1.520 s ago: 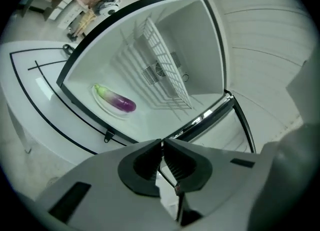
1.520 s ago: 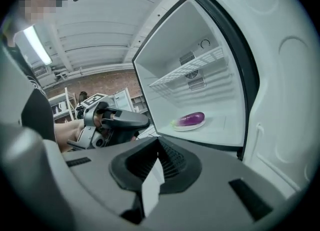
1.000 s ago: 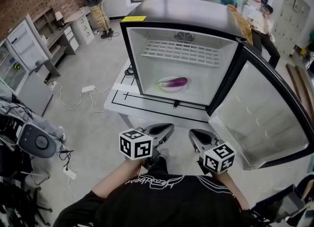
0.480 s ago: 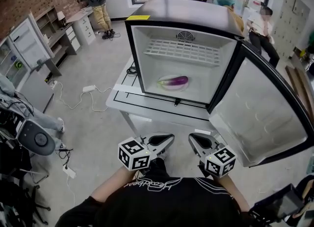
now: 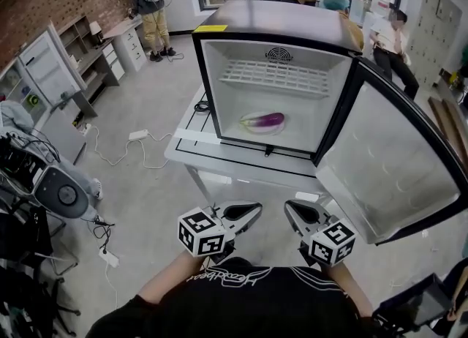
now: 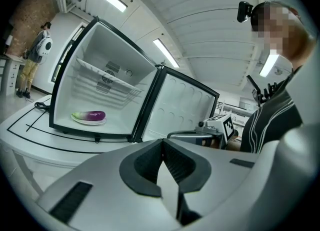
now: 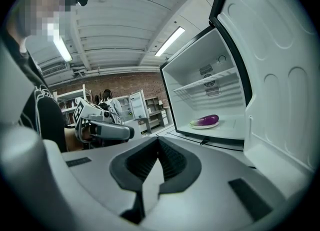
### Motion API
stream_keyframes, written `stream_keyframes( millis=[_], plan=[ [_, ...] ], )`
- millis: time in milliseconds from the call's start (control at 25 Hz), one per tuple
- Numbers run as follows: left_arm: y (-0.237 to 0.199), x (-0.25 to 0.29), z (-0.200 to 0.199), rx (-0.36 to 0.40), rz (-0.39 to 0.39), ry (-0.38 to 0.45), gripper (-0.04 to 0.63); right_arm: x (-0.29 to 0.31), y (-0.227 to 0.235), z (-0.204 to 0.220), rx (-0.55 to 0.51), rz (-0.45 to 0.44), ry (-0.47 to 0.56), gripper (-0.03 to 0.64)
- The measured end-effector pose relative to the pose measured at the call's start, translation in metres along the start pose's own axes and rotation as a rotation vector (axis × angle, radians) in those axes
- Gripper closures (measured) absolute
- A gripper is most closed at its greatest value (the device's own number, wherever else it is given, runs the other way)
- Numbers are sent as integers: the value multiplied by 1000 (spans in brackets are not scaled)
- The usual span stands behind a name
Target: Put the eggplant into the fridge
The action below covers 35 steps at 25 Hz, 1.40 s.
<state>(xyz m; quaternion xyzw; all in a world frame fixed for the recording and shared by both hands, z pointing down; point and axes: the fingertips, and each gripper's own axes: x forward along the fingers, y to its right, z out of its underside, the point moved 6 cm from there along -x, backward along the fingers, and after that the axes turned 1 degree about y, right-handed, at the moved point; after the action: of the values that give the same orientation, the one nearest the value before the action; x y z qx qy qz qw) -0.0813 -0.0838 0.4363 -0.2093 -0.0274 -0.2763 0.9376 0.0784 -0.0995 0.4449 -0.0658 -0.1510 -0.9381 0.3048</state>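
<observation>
Head view: the eggplant [image 5: 263,119] lies inside the fridge [image 5: 270,33], only its open door [image 5: 387,175] left, we judge; our left tool [image 5: 254,208] and right tool [image 5: 289,208] sit pressed together, empty.

No word can be read. The small yellow sticker [image 5: 210,28] at the front left corner of the black fridge's grey top [image 5: 292,18] is too small. White script [image 5: 219,276] on the black shirt [image 5: 241,307] is illegible. Black-and-white square markers cover two white cubes [image 5: 202,233] [image 5: 333,242].

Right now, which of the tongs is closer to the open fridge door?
Right. The right tongs sit just left of the lower edge of the fridge door; the left tongs are farther left, beyond them.
</observation>
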Motion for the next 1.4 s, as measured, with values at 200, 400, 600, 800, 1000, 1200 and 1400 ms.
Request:
stream_keyframes(
  millis=[200, 400, 600, 800, 1000, 1200, 1400],
  plan=[
    [0, -8, -1, 9, 10, -3, 586, 5, -14, 1, -1, -6, 8, 610],
    [8, -24, -4, 18, 31, -2, 586, 3, -36, 2, -15, 12, 16, 611],
    [19, -52, -4, 28, 46, -12, 586, 1, -71, 1, 0, 35, 17, 611],
    [32, -70, -6, 35, 68, -18, 586, -6, -91, -4, -28, 66, 33, 611],
    [38, -81, -6, 39, 84, -11, 586, -8, -105, -3, -48, 85, 36, 611],
    [35, -93, -3, -7, 90, 10, 586, -7, -118, 0, -52, 93, 29, 611],
    [37, -96, -1, 15, 93, 4, 586, -11, -125, 2, -48, 103, 24, 611]
  ],
)
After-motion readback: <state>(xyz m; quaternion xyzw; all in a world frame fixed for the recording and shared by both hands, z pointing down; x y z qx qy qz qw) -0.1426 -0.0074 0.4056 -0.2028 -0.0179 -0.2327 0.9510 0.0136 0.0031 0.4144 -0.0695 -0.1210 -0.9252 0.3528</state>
